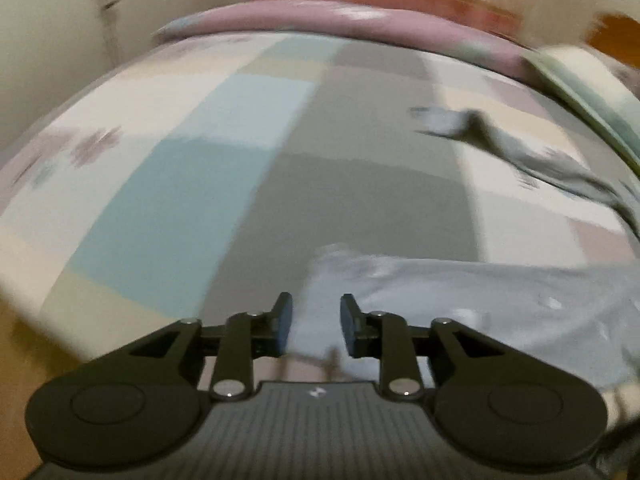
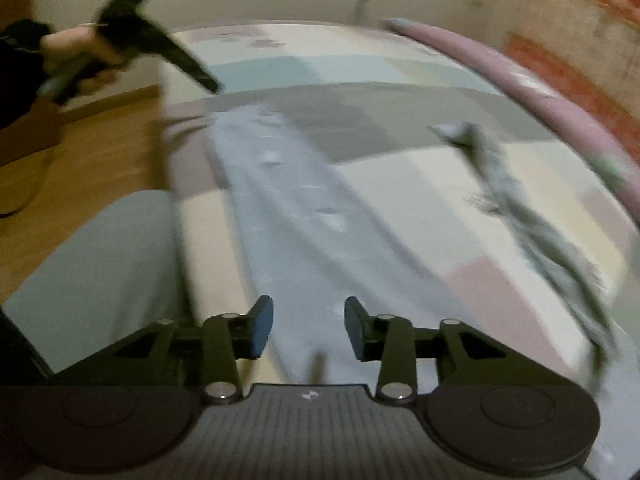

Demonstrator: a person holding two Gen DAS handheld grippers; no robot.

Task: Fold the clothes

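Pale blue garment (image 2: 296, 208) flat on bed (image 2: 400, 184)

Your left claw (image 1: 316, 328) and right claw (image 2: 309, 328) are black, blue-padded, silver-screwed, on ribbed grey bodies; your sleeve (image 2: 20, 60) is black.

Both views are smeared with motion blur, so we can't make out much detail. The pale blue garment (image 1: 460, 304) runs off the right edge of the left wrist view, and its near end is hidden behind the gripper body in both views, so we can't tell what kind of garment it is. The grey-green cloth (image 2: 532, 232) is a blurry streak; no idea if it's a sock or a towel. The person's hand (image 2: 76, 50) at the top left of the right wrist view is fuzzy, and the sleeve is cut off by the edge. The pattern on the bedsheet (image 1: 180, 168) is mush too.
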